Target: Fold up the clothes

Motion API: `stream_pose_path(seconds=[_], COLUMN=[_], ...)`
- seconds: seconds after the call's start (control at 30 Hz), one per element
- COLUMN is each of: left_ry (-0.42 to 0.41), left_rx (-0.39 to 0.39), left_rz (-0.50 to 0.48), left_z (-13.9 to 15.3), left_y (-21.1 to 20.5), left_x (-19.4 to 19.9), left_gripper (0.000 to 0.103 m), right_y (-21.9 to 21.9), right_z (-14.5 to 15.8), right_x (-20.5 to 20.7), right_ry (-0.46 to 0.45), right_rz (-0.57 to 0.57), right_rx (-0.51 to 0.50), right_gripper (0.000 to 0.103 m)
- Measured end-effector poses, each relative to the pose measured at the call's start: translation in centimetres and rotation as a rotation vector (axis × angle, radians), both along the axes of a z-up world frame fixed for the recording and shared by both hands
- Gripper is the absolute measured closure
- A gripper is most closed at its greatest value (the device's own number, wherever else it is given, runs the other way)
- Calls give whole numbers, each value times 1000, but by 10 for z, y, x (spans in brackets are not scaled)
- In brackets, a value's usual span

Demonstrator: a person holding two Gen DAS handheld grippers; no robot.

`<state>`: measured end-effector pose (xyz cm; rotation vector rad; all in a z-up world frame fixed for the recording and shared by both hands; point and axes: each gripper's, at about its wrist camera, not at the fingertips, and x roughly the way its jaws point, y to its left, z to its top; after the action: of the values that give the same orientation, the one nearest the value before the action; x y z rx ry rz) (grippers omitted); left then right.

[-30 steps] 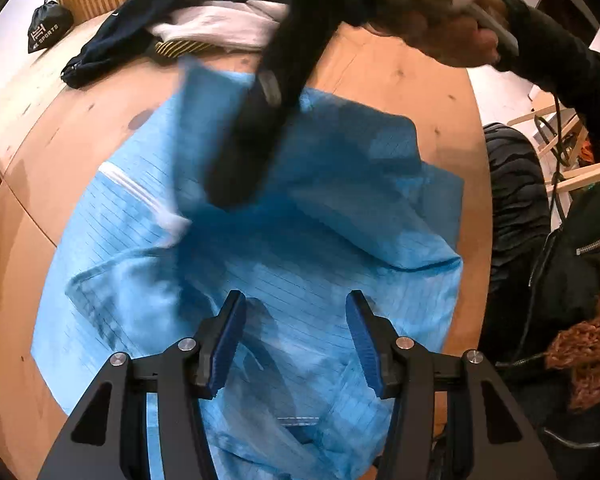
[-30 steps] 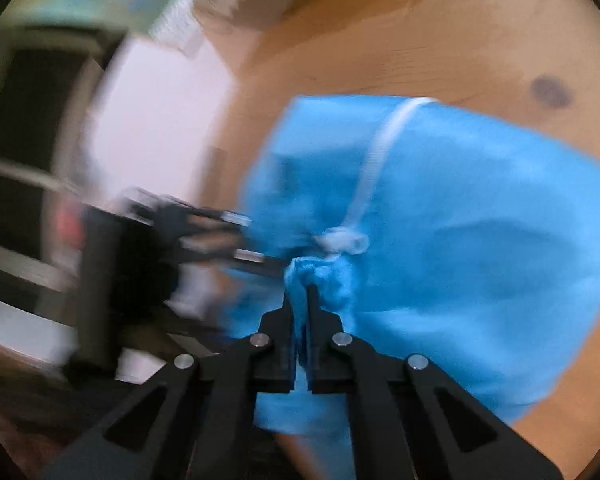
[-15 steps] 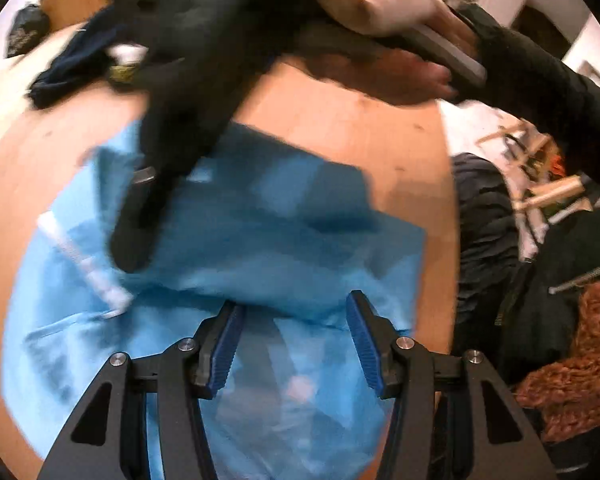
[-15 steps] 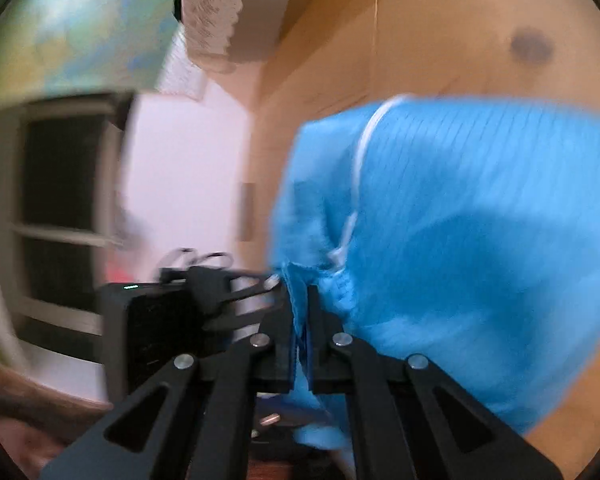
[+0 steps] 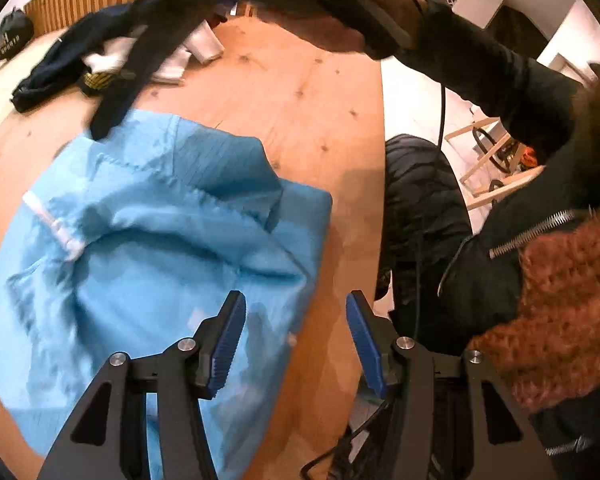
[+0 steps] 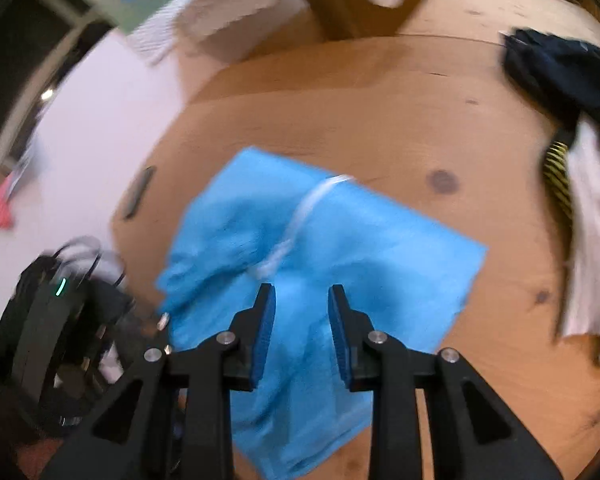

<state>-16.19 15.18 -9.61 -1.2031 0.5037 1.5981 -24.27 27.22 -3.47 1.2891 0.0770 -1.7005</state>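
We see a bright blue, finely striped garment [image 5: 148, 248] with a white band [image 5: 56, 228] on our orange-brown wooden tabletop [image 5: 300, 92].

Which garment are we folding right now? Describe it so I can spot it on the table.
On the round wooden table, look at the near side, under both open grippers. The blue garment lies there part-folded, a white drawstring running across it. It is the only bright blue piece; the dark and white clothes pile sits apart at the far edge.
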Motion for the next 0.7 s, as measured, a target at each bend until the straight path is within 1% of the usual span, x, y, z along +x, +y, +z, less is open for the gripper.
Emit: stream_pose_path(seconds=[0.07,0.13,0.2,0.27,0.3,0.37,0.43,0.47,0.57,0.6,0.63,0.67,0.7], left_ry=[14,3,-21,-12,6,91,177,188,145,125,89,52,34], left_rx=[-24,-39,-70,-83,-79,-81,-104,-103,-52,-43,-50,-60,-87], left_rz=[21,51,84,94,93,106,150,181,241,254,251,247,241], left_z=[0,-5,-16,-17,-13,0,7,7,0,-4,-15,-26,-36], left_y=[-10,-20,-30,-38,-42,-51,-61,-65,-75,-77,-77,-77,-75], left_x=[1,1,1,7,8,6,-7,-17,-49,-58,-62,-66,-65], left_gripper=[53,52,52,52,52,52,52,52,52,52,52,52,52], right_y=[-8,-20,-17,-13,-12,-8,-4,-2,-3,-7,-11,-15,-19], right_z=[-5,-16,-15,-13,-12,-9,-7,-6,5,-4,-16,-28,-40], right_x=[22,37,43,48,51,56,61,63,56,52,49,46,43], right_ry=[-13,-57,-32,0,16,48,80,96,202,185,155,126,96], right_rz=[48,99,95,86,81,71,62,57,-17,-23,-23,-24,-25], right_rx=[-6,-4,15,35,46,66,87,97,111,137,168,199,230], right_gripper=[76,76,76,76,76,76,76,76,76,76,76,76,76])
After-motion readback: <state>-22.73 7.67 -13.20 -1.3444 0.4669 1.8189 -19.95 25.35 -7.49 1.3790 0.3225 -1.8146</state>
